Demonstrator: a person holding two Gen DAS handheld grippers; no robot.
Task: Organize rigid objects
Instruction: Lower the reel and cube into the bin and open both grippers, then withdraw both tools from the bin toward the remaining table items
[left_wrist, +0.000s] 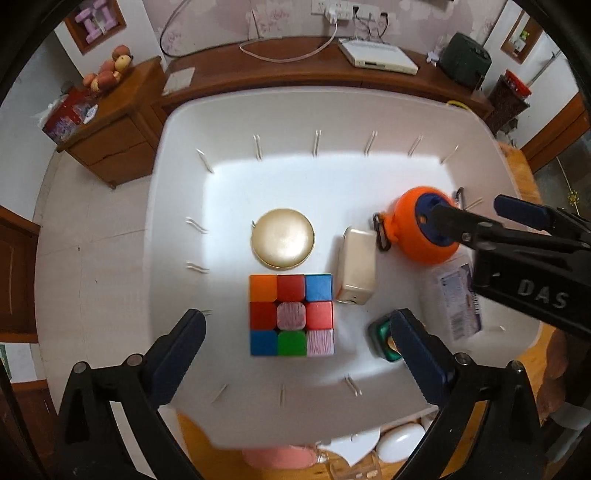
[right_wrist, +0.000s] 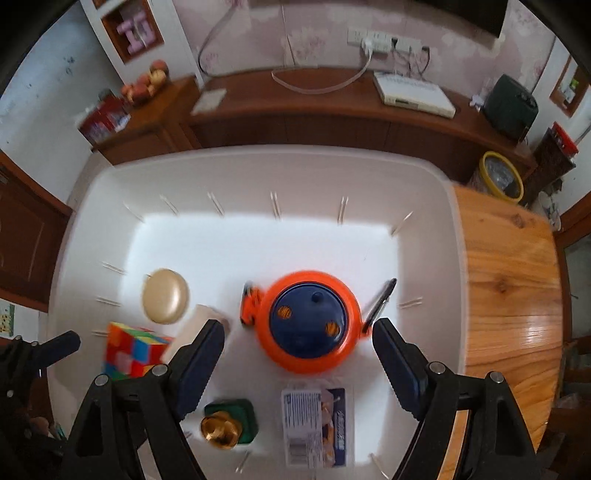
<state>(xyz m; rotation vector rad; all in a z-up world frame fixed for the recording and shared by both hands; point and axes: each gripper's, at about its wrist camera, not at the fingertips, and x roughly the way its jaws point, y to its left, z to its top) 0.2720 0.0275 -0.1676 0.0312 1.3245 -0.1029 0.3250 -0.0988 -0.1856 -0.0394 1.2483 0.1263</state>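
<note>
Both tongs stand apart and empty: left gripper (left_wrist: 295, 347) straddles the multicoloured plastic puzzle cube (left_wrist: 291, 315), right gripper (right_wrist: 299, 354) flanks the orange round reel with blue hub (right_wrist: 308, 321), untouched. All lie inside the white plastic bin (right_wrist: 258, 243), beside a gold round disc (left_wrist: 283, 238).

Bright, motion-blurred fisheye views with dark curved edges.
</note>
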